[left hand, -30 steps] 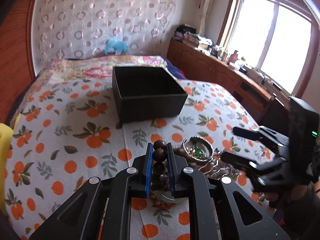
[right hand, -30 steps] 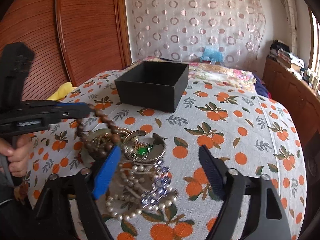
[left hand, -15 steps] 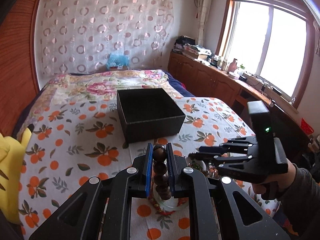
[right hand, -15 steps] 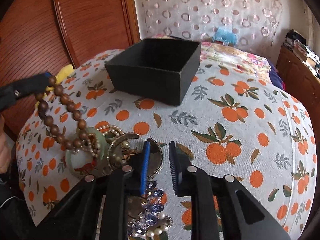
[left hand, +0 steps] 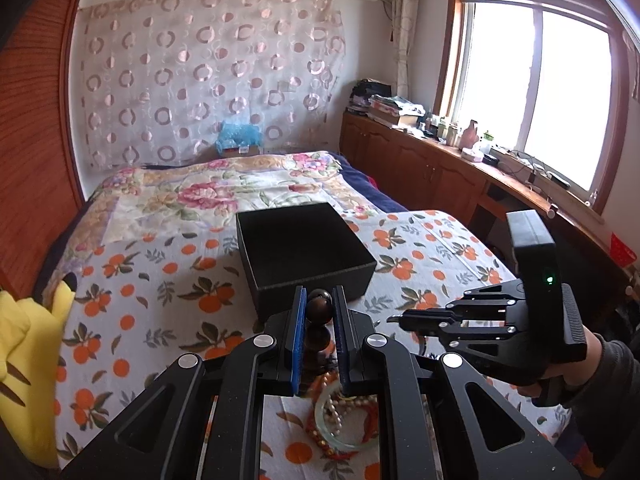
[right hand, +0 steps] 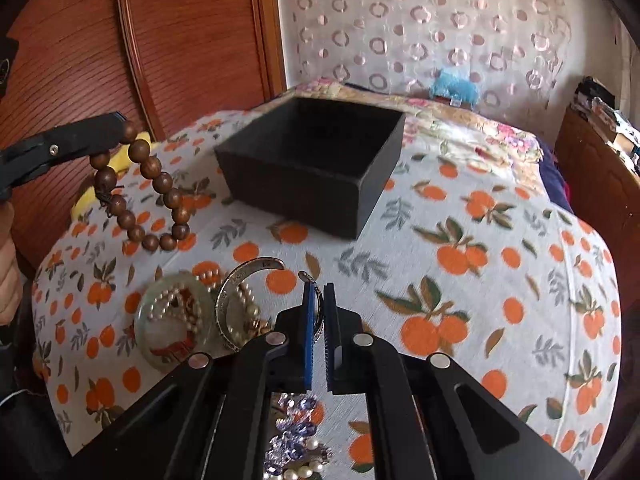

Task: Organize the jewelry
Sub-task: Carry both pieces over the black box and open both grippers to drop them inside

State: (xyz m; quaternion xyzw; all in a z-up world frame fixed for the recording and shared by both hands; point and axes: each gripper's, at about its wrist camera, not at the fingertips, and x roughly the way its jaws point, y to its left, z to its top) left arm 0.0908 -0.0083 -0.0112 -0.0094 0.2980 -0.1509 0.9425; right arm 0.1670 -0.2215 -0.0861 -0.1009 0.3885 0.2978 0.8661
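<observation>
My left gripper (left hand: 319, 296) is shut on a brown wooden bead bracelet (left hand: 319, 312), held in the air; the bracelet (right hand: 138, 188) hangs from it in the right wrist view. My right gripper (right hand: 319, 292) is shut on a silver open bangle (right hand: 248, 280) and lifts it off the jewelry pile. An open black box (left hand: 304, 256) stands on the orange-print cloth ahead; it also shows in the right wrist view (right hand: 316, 164). A jade bangle with pearls (right hand: 172, 328) and purple crystal jewelry (right hand: 296, 436) lie on the cloth.
A yellow plush toy (left hand: 28, 364) lies at the left edge of the bed. A wooden cabinet (left hand: 440, 172) runs along the window on the right. A wooden wardrobe (right hand: 160, 52) stands to the left.
My left gripper has lifted the bead bracelet clear of the pile. My right gripper has closed on the silver bangle and raised it.
</observation>
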